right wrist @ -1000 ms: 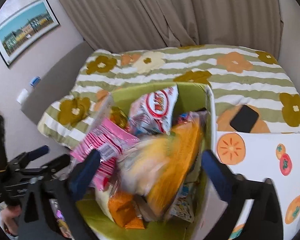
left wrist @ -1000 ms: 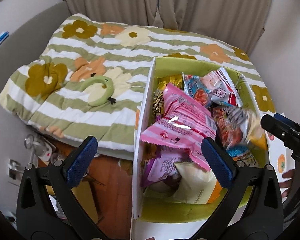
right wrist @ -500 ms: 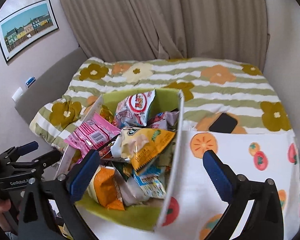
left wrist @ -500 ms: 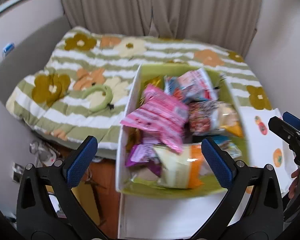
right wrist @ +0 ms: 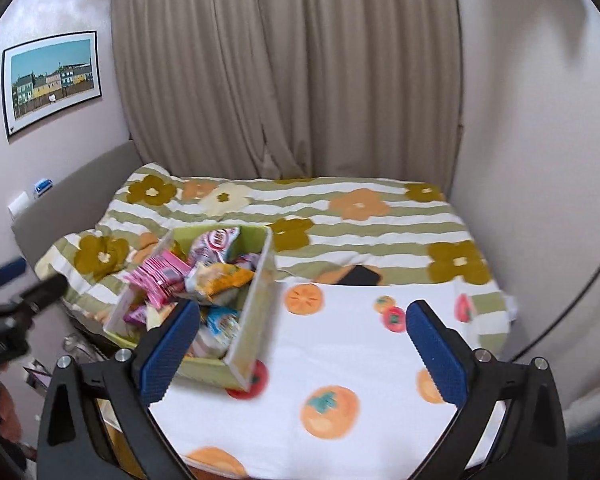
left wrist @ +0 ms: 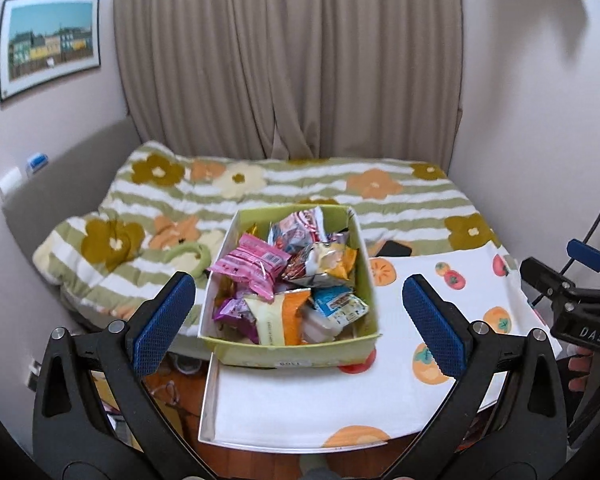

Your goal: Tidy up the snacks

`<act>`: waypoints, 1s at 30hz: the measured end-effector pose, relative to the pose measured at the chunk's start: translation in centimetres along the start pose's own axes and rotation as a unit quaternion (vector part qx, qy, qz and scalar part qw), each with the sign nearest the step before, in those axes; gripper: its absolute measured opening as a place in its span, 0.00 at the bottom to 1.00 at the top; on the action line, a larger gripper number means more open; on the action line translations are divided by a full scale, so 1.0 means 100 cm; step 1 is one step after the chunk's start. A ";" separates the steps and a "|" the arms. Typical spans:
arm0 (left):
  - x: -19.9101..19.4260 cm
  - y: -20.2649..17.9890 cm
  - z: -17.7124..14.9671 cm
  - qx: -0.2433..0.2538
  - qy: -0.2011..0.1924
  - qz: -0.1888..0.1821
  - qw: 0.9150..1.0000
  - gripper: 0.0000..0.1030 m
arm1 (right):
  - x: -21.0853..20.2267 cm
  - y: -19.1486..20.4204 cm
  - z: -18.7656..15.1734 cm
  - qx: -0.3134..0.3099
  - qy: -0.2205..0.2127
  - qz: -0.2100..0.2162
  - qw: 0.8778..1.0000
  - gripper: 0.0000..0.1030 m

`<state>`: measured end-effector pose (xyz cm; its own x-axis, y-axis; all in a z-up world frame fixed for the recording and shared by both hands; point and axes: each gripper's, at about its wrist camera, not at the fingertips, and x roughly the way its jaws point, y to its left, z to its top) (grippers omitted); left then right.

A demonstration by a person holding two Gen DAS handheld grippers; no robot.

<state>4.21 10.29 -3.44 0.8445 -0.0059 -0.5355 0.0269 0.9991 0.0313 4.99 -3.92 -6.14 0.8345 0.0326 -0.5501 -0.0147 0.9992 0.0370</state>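
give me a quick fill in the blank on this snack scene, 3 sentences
1. The snack packets sit piled inside a ____ box.
2. The white cloth under the box is printed with orange ____.
3. Both the left hand-held gripper and the right hand-held gripper are ____, holding nothing.

Missing words: green; fruit; open

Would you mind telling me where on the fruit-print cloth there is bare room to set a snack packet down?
The fruit-print cloth lies bare to the right of the green box, from the black phone at its far edge to the near edge. A bare strip also runs before the box's front wall. The box itself is crowded, with packets heaped above its rim.
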 end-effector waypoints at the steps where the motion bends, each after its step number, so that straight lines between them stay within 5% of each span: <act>1: -0.008 -0.005 -0.004 0.003 -0.005 0.001 1.000 1.00 | -0.008 -0.005 -0.006 0.003 -0.002 -0.009 1.000 0.99; 11: -0.036 -0.028 -0.035 0.010 -0.020 -0.003 1.000 1.00 | -0.053 -0.017 -0.034 0.011 -0.030 -0.037 0.999 0.99; 30: -0.043 -0.052 -0.035 0.020 -0.029 -0.011 0.999 1.00 | -0.058 -0.026 -0.038 0.018 -0.031 -0.044 0.998 0.99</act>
<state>-1.45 5.25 -4.26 0.8726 -0.0323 -0.4873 0.0673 0.9962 0.0544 -1.94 -6.64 -6.25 0.8637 -0.0580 -0.5006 0.0796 0.9966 0.0219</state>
